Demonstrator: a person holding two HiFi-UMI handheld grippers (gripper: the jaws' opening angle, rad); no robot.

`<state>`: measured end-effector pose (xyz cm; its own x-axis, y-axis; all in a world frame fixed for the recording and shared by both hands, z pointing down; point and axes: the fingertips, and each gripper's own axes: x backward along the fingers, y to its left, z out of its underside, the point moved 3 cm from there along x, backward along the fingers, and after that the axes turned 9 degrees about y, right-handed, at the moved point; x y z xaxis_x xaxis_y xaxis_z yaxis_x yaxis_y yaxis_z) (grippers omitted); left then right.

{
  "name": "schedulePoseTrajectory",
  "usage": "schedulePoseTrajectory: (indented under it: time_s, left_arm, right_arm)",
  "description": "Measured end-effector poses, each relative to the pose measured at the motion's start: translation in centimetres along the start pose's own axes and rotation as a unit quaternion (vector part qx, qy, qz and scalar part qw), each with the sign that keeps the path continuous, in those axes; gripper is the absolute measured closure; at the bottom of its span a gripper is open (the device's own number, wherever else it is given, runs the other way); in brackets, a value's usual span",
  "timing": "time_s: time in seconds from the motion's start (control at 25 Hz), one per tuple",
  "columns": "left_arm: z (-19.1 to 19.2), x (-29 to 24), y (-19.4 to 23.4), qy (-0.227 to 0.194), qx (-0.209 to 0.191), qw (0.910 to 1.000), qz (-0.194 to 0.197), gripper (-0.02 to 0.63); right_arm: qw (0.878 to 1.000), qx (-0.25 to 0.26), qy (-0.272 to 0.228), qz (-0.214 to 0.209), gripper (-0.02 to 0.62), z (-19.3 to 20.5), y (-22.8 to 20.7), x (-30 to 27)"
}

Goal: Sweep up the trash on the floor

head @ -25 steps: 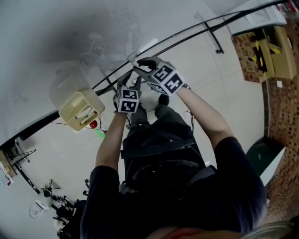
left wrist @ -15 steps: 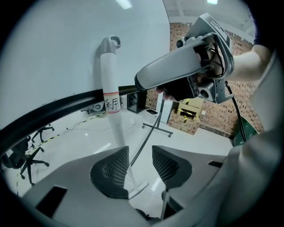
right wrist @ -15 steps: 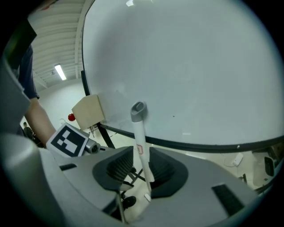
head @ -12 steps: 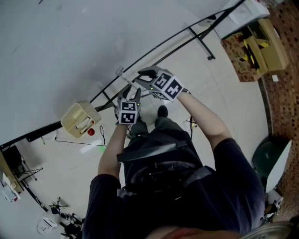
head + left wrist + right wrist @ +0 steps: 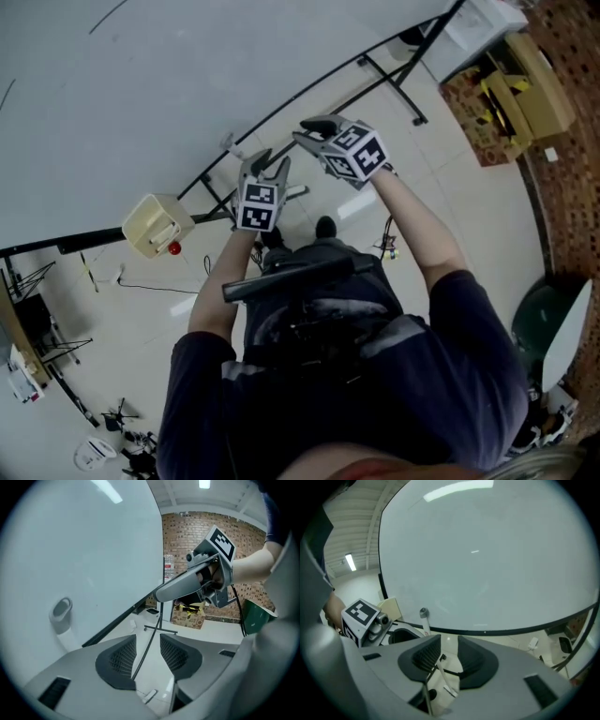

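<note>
The person's own body fills the lower half of the head view and hides the floor below it. The one piece of likely trash is a small white strip lying on the floor near the edge of the white bench. It is too small to tell what it is.

The left tool has its jaws apart, though they have just been closing a little. It grips nothing, and only floor and a thin black bench leg show through the gap. The right tool also has its jaws apart, having just opened, and it is empty too.

A beige box sits on the floor by the bench frame with a red knob at its lower edge; its contents cannot be made out. A cardboard box at the top right holds yellow items. A green bin is cut off at the right, and its inside is unseen.
</note>
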<state>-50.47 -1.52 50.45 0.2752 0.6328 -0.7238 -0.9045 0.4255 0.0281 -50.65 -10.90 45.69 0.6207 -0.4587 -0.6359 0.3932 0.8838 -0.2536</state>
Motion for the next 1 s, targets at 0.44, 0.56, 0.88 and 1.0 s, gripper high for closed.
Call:
schedulePoseTrajectory:
  time_s: [0.44,0.56,0.88,1.0]
  left_arm:
    - [-6.8,-0.1,-4.3,-0.056,-0.024,0.9946,0.085,0.454]
    - [-6.9,0.4,-5.6,-0.059,-0.048,0.9897,0.121,0.528]
    - [-5.5,2.9,-8.3,-0.082,-0.028,0.9742,0.208,0.606]
    - [-6.1,3.4,-10.6,-0.096,-0.002,0.9644,0.246,0.606]
  right_arm:
    - [0.996,-0.037,-0.026,0.074,0.462,0.4,-0.8,6.3]
    - [0.989,-0.073,-0.035,0.125,0.463,1.7,-0.4,8.3]
    - [0.948,-0.185,-0.083,0.246,0.483,7.1,4.5,12.4]
    - [0.926,-0.218,-0.104,0.29,0.483,9.8,6.5,16.0]
